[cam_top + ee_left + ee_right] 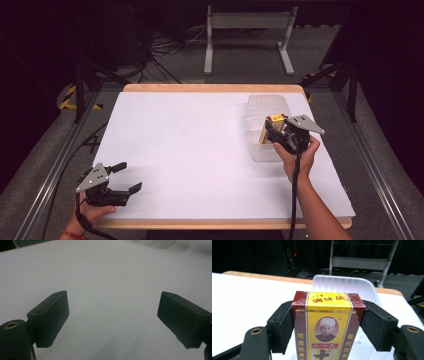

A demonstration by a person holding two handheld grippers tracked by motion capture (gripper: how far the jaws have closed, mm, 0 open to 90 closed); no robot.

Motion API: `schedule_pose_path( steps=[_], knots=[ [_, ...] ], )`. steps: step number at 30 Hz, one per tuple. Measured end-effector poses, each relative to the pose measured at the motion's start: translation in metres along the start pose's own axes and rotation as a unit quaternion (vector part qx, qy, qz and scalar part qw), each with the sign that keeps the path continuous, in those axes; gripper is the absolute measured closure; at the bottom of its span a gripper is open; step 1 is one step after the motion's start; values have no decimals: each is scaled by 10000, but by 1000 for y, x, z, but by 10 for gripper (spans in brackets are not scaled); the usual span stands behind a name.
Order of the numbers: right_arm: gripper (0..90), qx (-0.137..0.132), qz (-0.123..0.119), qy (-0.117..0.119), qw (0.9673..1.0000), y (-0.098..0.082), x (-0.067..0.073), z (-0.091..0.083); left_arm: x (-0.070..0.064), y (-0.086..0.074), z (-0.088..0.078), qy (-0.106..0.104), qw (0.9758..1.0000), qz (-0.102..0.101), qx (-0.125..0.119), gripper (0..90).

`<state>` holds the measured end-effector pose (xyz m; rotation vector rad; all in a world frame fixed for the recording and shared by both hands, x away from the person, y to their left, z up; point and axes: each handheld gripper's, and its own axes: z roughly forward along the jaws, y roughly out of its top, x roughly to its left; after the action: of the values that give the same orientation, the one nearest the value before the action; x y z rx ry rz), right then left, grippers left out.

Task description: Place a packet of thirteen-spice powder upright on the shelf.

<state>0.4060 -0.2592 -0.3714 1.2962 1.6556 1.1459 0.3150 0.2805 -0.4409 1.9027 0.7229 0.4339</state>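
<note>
A red and yellow seasoning box (327,325) with Chinese print and a portrait stands upright between the jaws of my right gripper (327,326), which is shut on its two sides. In the high view that right gripper (273,132) holds the box (270,129) over a clear plastic container (266,104) at the table's right. My left gripper (127,178) hovers over the near left corner of the table, open, with nothing between its jaws. In the left gripper view the left gripper (113,317) has only white table surface between its black pads (51,316).
The white sheet covers a wooden table (210,88). Beyond the far edge lie floor cables (165,47) and a grey metal stand (247,22). Dark tripod legs (80,85) flank both sides of the table.
</note>
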Motion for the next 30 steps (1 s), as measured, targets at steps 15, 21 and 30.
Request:
schedule_pose_path(
  steps=[15, 21, 30],
  knots=[
    [285, 209, -268, 129, 9993, -3, -3, -2, 0, 0, 0, -2, 10000, 15, 1, 112],
    [270, 307, -372, 216, 9986, -3, -6, -2, 0, 0, 0, -6, 10000, 12, 20, 112],
    [255, 550, -616, 375, 9959, -2, -7, -5, 0, 0, 0, -3, 10000, 24, 34, 112]
  ],
)
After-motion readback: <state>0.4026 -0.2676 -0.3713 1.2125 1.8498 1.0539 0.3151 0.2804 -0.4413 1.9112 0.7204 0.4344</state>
